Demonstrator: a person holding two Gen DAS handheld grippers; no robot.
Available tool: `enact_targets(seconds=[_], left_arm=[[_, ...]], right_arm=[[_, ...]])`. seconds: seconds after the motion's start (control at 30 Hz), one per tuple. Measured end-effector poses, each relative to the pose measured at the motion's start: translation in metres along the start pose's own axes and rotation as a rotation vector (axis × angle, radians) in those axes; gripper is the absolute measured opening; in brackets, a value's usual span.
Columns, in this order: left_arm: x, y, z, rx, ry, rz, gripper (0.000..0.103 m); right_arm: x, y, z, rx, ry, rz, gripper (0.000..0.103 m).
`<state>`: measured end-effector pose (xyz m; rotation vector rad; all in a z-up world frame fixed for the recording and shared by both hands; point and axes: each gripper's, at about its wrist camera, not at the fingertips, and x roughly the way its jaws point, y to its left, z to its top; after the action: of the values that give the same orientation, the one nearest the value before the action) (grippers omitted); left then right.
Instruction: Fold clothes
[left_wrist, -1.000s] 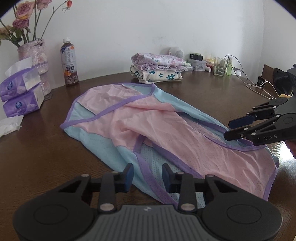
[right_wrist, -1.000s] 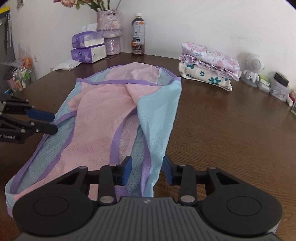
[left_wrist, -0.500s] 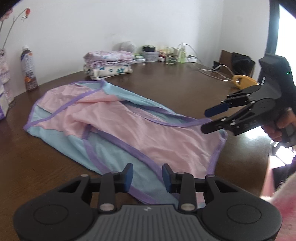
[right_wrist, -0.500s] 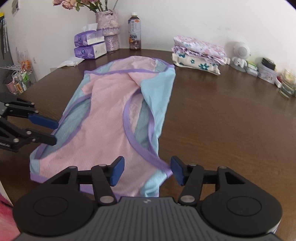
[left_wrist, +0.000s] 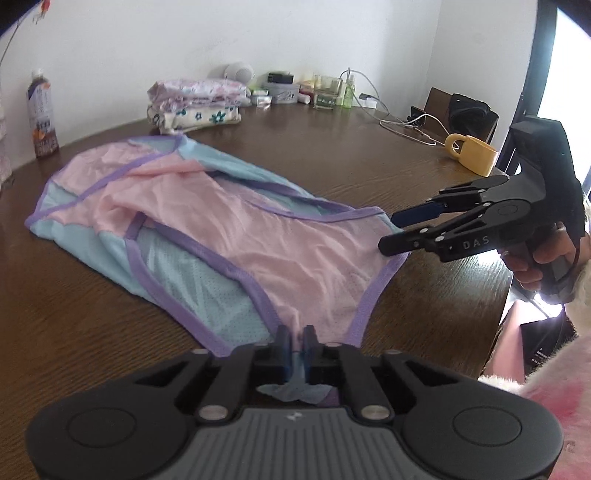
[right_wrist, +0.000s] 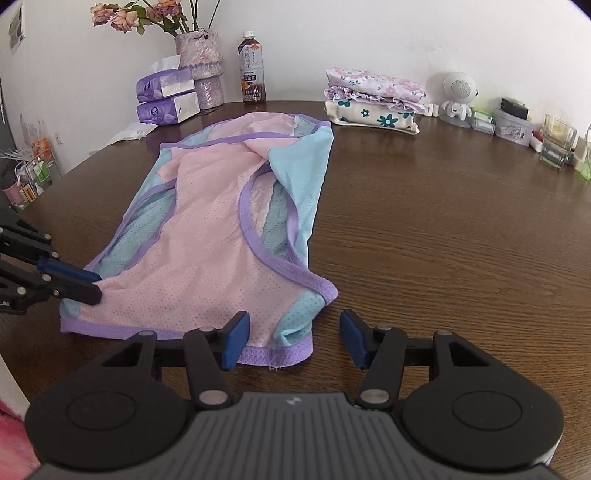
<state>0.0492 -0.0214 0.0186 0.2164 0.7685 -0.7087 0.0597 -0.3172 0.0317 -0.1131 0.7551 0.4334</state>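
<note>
Since half a second ago, the left claw (left_wrist: 295, 345) has been closed on the near hem of the garment (left_wrist: 229, 236), and the right claw (right_wrist: 291, 341) has been opened wider. The garment, pink and light blue mesh with purple trim, is spread flat on the desk (right_wrist: 443, 240). Its near corner is found between the right claw's parted fingers, untouched.
</note>
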Motion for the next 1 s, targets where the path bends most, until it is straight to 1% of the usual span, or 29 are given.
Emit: enact_targets(seconds=[0.07, 0.13, 0.2, 0.3, 0.4, 0.47, 0.57, 0.63, 0.7, 0.8, 0.9, 1.0], left_arm=[[-0.003, -0.009, -0.002, 0.044, -0.013, 0.052, 0.007], [-0.006, -0.016, -0.004, 0.077, -0.024, 0.095, 0.016], [-0.011, -0.012, -0.006, 0.026, -0.032, 0.077, 0.019], [-0.022, 0.0, -0.011, -0.069, -0.053, 0.063, 0.019], [-0.031, 0.008, -0.016, -0.126, -0.073, 0.072, 0.018], [-0.036, 0.01, -0.019, -0.139, -0.079, 0.07, 0.018], [-0.039, 0.011, -0.021, -0.129, -0.079, 0.046, 0.018], [-0.037, 0.009, -0.021, -0.107, -0.075, 0.039, 0.018], [-0.032, 0.006, -0.021, -0.07, -0.063, 0.038, 0.018], [-0.023, 0.002, -0.022, -0.02, -0.031, 0.026, 0.018], [-0.021, 0.003, -0.022, -0.009, -0.03, 0.015, 0.019], [-0.024, 0.009, -0.019, -0.034, -0.051, 0.009, 0.019]], right_arm=[[-0.003, 0.0, -0.001, 0.002, -0.01, -0.004, 0.056], [-0.011, 0.001, 0.001, 0.004, -0.038, 0.012, 0.056], [-0.019, 0.006, 0.004, -0.017, -0.069, 0.042, 0.056], [-0.022, 0.02, 0.01, -0.057, -0.079, 0.135, 0.056], [-0.013, 0.04, 0.015, -0.1, -0.048, 0.258, 0.043], [-0.005, 0.057, 0.019, -0.137, -0.022, 0.329, 0.039], [0.002, 0.081, 0.022, -0.192, -0.007, 0.393, 0.034], [0.005, 0.093, 0.024, -0.229, -0.004, 0.404, 0.029], [0.009, 0.101, 0.026, -0.258, 0.004, 0.392, 0.026], [0.016, 0.108, 0.024, -0.285, 0.048, 0.372, 0.02], [0.014, 0.111, 0.016, -0.327, 0.055, 0.352, 0.02], [0.009, 0.115, 0.013, -0.37, 0.056, 0.332, 0.02]])
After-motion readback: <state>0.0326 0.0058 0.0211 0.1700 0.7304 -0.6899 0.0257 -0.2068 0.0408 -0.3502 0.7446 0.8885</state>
